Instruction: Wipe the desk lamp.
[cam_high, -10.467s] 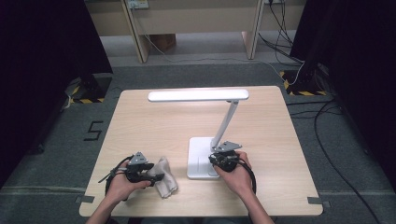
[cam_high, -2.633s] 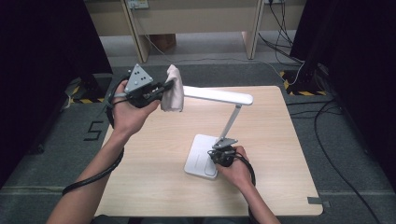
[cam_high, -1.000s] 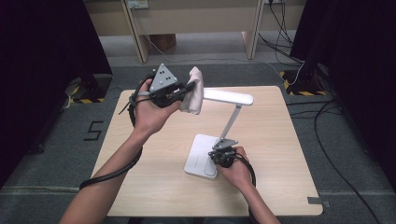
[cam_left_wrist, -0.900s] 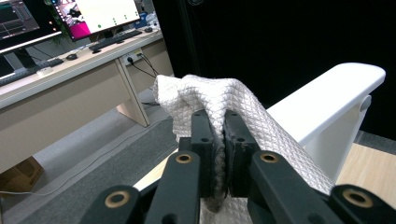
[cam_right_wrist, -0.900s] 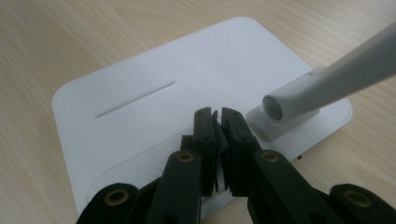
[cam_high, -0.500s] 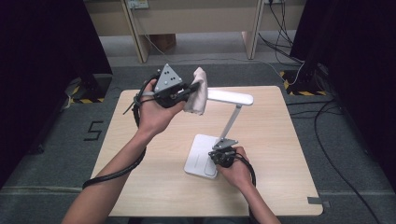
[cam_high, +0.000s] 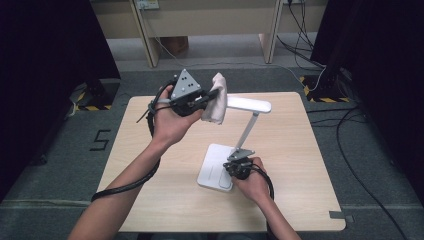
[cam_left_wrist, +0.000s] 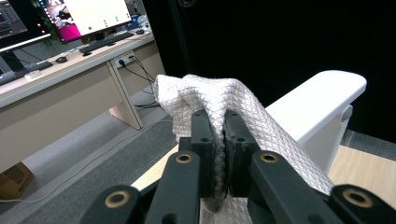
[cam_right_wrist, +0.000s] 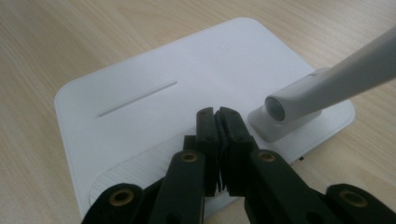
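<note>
Cloth held against the head of a desk lamp while the other tongs rest on its base.

The left tongs, raised above the table, are clamped on a white quilted cloth; in the left gripper view the cloth is pinched between the two black jaws and drapes over the end of the lamp head. In the high view the cloth covers the head's left end, well above the table. The right tongs have just been closing and now stand closed with nothing between them, tips low over the white lamp base, beside the foot of the slanted lamp arm.
</note>
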